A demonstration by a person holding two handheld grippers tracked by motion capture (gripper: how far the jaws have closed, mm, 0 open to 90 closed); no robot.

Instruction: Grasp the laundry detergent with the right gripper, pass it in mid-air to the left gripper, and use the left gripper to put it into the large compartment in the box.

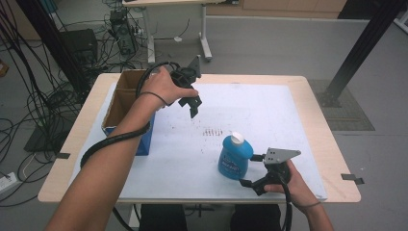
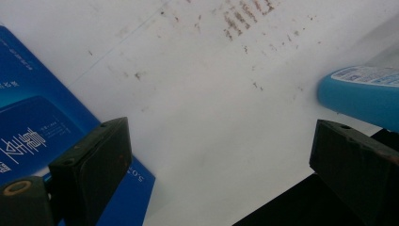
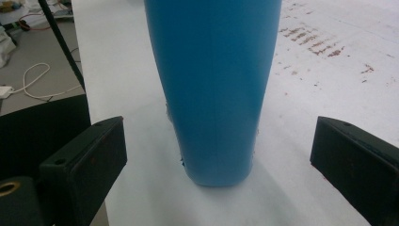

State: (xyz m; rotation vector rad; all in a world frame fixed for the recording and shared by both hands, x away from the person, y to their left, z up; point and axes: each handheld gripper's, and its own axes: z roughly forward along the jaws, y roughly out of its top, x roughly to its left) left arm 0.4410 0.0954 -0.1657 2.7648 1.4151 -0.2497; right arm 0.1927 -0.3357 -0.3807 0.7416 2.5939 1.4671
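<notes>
The right tool, jaws spread wide, sat low near the desk's front edge with the upright blue bottle between its jaws, untouched. The right hand gripped it from behind. The left tool, jaws also apart and empty, hung above the white desk, wrist bent downward, beside the open cardboard box.
</notes>
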